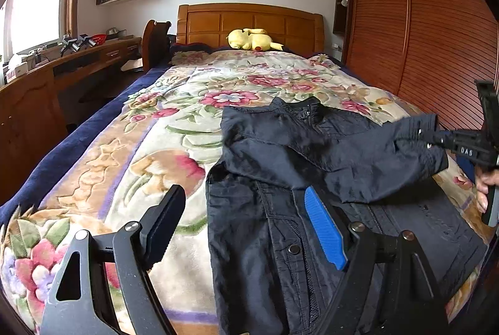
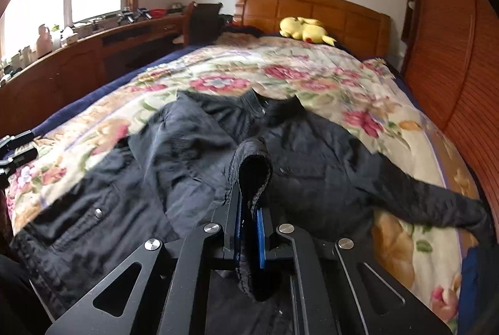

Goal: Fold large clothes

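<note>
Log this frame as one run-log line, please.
stage: sleeve fold | right gripper: shut on sleeve cuff | left gripper: open, empty | jacket: flat on bed

Bed [image 1: 103,148] w/ wooden headboard [image 1: 249,23] at 12 o'clock, covered by floral blanket [image 1: 174,129], navy edge along the 9 o'clock side. Dark jacket [image 1: 265,226] lies flat on blanket toward 5 o'clock, collar pointing to 12, front w/ zip & snaps up; one sleeve lifted off the bed at 3 o'clock. Yellow plush toy [image 1: 252,39] rests by headboard at 12.
</note>
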A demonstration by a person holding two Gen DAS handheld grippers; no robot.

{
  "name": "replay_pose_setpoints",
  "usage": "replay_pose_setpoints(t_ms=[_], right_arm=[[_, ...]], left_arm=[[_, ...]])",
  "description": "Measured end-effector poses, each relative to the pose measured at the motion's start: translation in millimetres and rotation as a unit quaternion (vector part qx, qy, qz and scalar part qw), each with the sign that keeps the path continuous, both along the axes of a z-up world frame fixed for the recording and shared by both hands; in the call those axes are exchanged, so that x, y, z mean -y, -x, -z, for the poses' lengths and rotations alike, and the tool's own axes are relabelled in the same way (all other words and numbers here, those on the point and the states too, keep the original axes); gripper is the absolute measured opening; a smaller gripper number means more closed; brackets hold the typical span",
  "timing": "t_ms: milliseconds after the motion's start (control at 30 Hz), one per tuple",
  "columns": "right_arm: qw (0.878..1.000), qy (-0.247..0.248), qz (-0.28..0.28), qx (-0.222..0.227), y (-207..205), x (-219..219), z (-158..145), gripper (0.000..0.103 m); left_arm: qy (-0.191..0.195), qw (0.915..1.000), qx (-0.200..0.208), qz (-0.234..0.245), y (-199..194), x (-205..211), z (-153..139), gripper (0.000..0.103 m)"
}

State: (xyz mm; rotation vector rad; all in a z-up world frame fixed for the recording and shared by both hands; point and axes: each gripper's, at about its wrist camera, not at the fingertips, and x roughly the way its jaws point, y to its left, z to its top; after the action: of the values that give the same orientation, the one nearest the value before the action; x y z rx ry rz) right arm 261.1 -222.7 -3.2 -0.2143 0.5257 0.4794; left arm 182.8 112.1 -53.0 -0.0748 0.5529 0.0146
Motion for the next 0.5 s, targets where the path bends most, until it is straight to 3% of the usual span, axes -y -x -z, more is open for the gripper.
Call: replay_pose_setpoints(t_ms=[200, 333, 400, 500], right_arm=[[0.999, 0.000, 0.003, -0.044, 4.4, 16.3, 14.1, 0.008], [0.999, 0.011, 0.019, -0.042, 6.6, 25.9, 9.9, 0.008], [0.999, 0.013, 0.029, -0.037, 8.4, 29.6, 5.6, 0.015], [0.998, 0.039, 0.055, -0.009, 13.3, 34.8, 3.0, 0.036]], left_arm=[[-0.003, 0.9999, -0.006, 0.008, -2.6, 7.2, 3.0, 0.080], [-0.004, 0.9999, -0.008, 0.014, -3.7, 14.4, 3.9, 0.080], [-0.004, 0.9998, -0.008, 0.019, -4.3, 20.0, 4.4, 0.080], [-0.006, 0.9996, -0.010, 0.025, -5.9, 26.9, 5.2, 0.080]])
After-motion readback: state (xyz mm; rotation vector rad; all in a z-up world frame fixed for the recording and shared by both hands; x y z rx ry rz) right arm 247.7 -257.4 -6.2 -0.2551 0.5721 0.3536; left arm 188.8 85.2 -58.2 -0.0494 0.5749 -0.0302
